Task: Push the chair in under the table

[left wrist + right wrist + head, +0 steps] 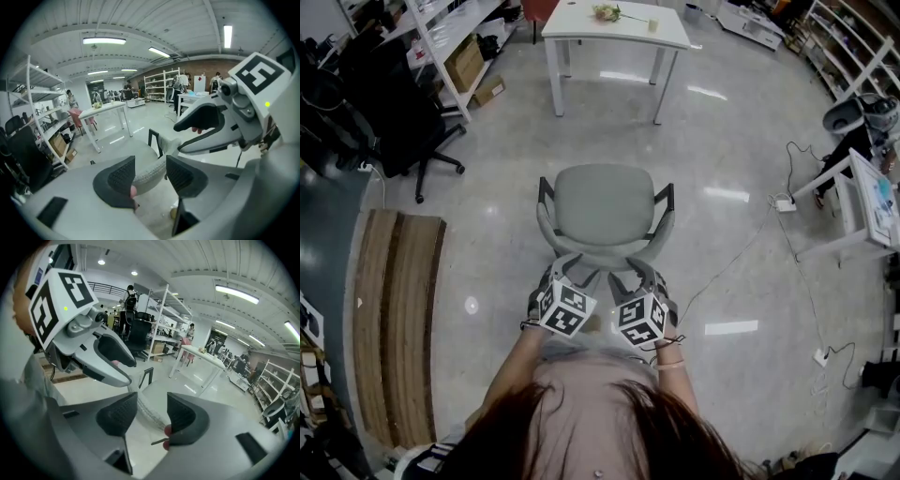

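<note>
A grey armchair (602,206) stands on the floor with its seat facing a white table (581,26) farther off. The curved backrest rim (602,255) is nearest me. My left gripper (569,269) and right gripper (636,274) sit side by side at that rim. In the left gripper view the left gripper (150,176) is open and the rim (149,172) runs between its pads. The right gripper view shows the right gripper (151,416) open too, with the rim (151,414) passing between its pads and gaps on both sides. The table (110,107) (206,356) shows beyond the chair.
A black office chair (403,122) and shelving (450,37) stand at the left. Wooden boards (398,319) lie on the floor at the near left. A power strip (785,204) with cables and a white stand (862,206) are at the right. Flowers (609,13) lie on the table.
</note>
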`<state>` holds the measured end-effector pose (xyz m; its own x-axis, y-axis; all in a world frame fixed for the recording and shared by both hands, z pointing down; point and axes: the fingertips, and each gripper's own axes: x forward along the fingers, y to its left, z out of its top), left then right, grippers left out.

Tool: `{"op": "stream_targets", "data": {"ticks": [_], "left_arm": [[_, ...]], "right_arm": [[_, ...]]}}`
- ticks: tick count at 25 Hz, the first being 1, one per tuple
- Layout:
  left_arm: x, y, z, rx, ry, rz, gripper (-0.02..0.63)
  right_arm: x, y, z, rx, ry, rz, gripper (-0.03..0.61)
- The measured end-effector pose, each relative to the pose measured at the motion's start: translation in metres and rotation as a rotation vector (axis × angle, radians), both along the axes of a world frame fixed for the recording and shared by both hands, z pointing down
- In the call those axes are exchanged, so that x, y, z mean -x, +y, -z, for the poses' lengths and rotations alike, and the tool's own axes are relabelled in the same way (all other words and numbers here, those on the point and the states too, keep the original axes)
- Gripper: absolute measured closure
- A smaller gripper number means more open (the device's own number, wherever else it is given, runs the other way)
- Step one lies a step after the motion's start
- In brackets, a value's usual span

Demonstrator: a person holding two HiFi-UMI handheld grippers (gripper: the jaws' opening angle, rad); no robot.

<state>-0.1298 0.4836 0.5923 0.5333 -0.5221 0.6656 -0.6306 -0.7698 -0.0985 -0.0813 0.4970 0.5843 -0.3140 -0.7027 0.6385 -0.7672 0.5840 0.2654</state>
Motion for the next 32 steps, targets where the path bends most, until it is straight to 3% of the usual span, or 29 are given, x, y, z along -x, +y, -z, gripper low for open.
{"op": "stream_targets", "data": {"ticks": [9, 14, 22, 32], "left_arm": [[-0.011, -0.001, -0.040, 0.035, -0.151, -0.138, 0.391], [-0.014, 0.002, -0.056, 0.110, -0.148, -0.135, 0.390], [-0.020, -0.015, -0.066, 0.069, -0.215, -0.139, 0.414], [-0.017, -0.025, -0.069, 0.064, -0.204, -0.165, 0.417]], "right_arm": [[-0.002, -0.009, -0.038, 0.059, 0.103, 0.027, 0.374], [-0.001, -0.012, -0.051, 0.080, 0.130, 0.043, 0.374], [-0.002, -0.020, -0.070, 0.150, 0.102, 0.035, 0.377], [0.003, -0.032, -0.075, 0.150, 0.127, 0.046, 0.379]]}}
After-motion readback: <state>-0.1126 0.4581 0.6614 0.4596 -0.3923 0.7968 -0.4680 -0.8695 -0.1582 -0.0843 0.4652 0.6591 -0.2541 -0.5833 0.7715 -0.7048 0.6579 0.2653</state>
